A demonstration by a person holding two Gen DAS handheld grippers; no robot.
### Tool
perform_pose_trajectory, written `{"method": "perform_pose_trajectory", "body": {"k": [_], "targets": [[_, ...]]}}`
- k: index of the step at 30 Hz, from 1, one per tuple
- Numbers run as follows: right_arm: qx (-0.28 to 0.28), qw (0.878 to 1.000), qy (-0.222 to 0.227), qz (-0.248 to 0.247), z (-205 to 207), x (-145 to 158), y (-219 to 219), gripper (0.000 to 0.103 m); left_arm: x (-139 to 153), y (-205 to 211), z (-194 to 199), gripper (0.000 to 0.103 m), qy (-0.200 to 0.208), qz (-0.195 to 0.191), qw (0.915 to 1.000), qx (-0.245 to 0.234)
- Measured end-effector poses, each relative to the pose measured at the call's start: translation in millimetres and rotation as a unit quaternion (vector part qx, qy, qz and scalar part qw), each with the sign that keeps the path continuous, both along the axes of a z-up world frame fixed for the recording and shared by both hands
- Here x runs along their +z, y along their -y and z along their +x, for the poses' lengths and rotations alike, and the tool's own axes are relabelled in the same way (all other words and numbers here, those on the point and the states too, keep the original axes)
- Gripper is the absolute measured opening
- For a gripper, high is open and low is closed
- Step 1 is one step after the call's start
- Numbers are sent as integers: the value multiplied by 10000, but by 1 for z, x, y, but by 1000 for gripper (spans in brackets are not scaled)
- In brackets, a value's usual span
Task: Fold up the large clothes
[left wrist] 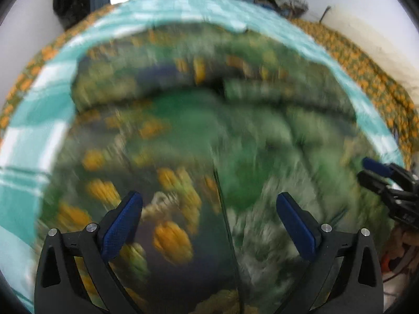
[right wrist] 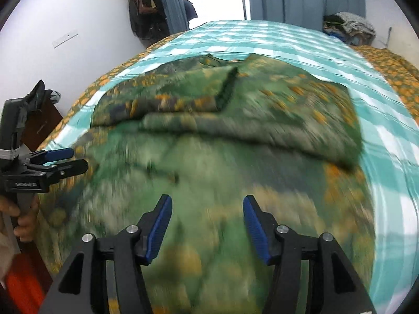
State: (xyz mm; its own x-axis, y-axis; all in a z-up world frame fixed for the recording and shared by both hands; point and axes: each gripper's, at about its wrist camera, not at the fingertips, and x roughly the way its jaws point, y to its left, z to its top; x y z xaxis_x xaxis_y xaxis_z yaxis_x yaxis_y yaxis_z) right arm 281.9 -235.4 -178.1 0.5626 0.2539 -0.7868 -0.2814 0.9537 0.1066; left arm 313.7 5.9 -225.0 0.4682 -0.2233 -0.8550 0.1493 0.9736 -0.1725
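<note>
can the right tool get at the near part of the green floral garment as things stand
Probably yes: the right tool hangs open over the green floral garment on the teal checked sheet, nothing lies between, and the left tool is off to the side.

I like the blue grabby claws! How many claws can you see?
2. The right gripper hangs open over the green garment; the left gripper comes in from the left edge, above that garment too.
</note>
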Motion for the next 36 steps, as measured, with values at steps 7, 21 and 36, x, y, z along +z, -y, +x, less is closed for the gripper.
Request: {"method": "perform_pose_trajectory", "body": {"k": [7, 21, 36], "targets": [[-119, 9998, 28, -154, -14, -33, 4, 64, -15, 9, 2, 102, 251, 244, 9994, -33], [-148, 9995, 251, -133, -15, -40, 3, 66, -19, 13, -4, 102, 438, 295, 9986, -22], [-151, 9994, 263, -152, -15, -40, 3, 66, -19, 13, -6, 102, 450, 296, 9985, -15]]}}
